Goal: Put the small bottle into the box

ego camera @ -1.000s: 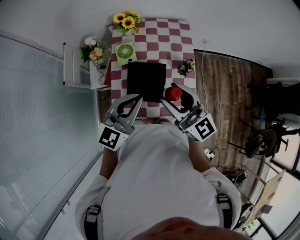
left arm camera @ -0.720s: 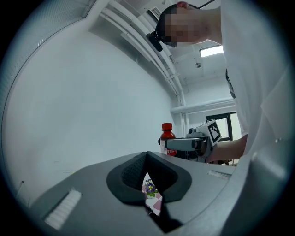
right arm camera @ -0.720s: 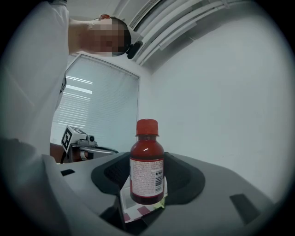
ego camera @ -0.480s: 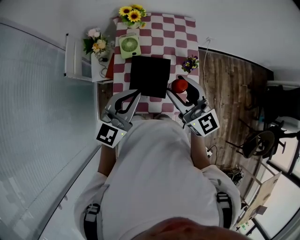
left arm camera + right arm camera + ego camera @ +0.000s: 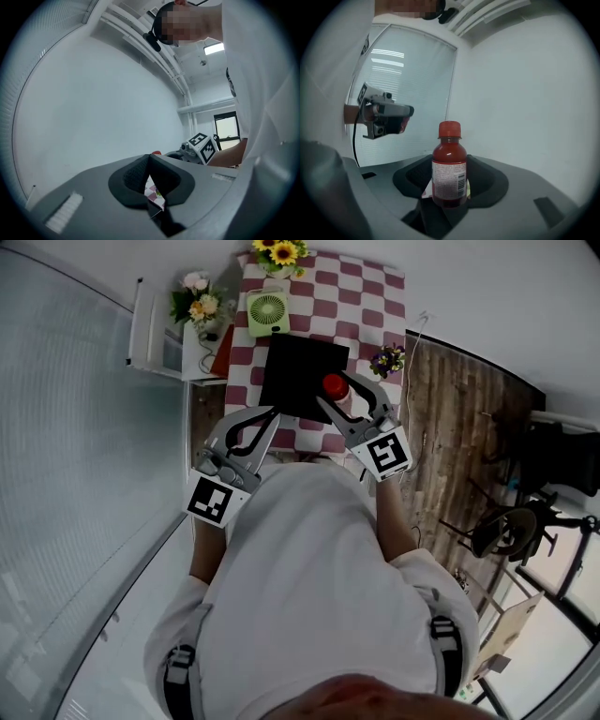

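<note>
Bottle (image 5: 449, 171) had slid left since a second ago and sat at the box's (image 5: 292, 381) right edge, clamped upright in the right gripper (image 5: 338, 395). Left gripper (image 5: 271, 414) was closed on nothing, just beside the box. Risk as I saw it: letting go too early, so it clips the rim and topples out.

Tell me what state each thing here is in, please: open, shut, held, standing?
left gripper: shut, holding nothing.
right gripper: shut on the small bottle.
small bottle: capped, gripped near its base, over the box's edge, not inside.
box: lying flat; open or lidded, cannot tell.
fan: running or not, cannot tell.
</note>
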Demonstrator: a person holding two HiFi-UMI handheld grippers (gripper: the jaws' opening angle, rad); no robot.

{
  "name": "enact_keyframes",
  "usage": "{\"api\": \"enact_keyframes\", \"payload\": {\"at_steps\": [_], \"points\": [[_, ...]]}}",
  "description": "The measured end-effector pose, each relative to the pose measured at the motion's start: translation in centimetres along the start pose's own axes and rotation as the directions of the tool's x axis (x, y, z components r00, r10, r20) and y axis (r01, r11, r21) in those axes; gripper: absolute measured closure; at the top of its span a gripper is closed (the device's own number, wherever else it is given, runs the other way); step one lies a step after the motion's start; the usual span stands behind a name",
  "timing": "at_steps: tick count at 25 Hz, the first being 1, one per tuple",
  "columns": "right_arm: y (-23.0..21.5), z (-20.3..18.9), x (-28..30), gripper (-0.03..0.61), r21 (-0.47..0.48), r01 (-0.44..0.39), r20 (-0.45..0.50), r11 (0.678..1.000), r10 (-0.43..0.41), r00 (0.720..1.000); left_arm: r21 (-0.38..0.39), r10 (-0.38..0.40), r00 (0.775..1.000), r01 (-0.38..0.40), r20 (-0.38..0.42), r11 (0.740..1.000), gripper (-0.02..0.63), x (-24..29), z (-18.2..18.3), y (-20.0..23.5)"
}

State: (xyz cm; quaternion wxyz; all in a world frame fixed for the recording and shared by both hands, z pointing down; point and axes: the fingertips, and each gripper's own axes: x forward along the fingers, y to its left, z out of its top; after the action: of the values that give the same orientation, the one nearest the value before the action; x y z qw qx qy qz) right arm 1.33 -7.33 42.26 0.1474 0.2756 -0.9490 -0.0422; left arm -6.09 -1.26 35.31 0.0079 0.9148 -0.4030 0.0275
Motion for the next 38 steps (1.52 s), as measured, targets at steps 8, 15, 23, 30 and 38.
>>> {"api": "enact_keyframes", "payload": {"at_steps": [8,15,23,30,38], "points": [[1.8,-6.8,5.0,0.356,-0.017,-0.116,-0.168,0.993,0.112,0.980,-0.005,0.108,0.994,-0.108,-0.016,0.994,0.612,-2.9,-0.6,1.5],[3.1,-13.5,9.2,0.356,-0.026,-0.201,-0.324,0.979,0.182,0.929,-0.019,0.198,0.980,-0.199,-0.035,0.980,0.612,-5.0,-1.0,2.0],[5.2,-20.2,12.6,0.356,-0.024,-0.294,-0.478,0.955,0.247,0.843,-0.025,0.287,0.956,-0.289,-0.062,0.957,0.612,-7.4,-1.4,2.4],[7.4,-25.6,13.9,0.356,-0.040,-0.390,-0.607,0.920,0.288,0.741,-0.046,0.367,0.927,-0.371,-0.076,0.927,0.612,-9.4,-1.5,2.4],[9.0,-29.8,14.6,0.356,-0.051,-0.477,-0.703,0.877,0.308,0.642,-0.054,0.451,0.885,-0.459,-0.118,0.887,0.612,-11.7,-2.3,1.9]]}}
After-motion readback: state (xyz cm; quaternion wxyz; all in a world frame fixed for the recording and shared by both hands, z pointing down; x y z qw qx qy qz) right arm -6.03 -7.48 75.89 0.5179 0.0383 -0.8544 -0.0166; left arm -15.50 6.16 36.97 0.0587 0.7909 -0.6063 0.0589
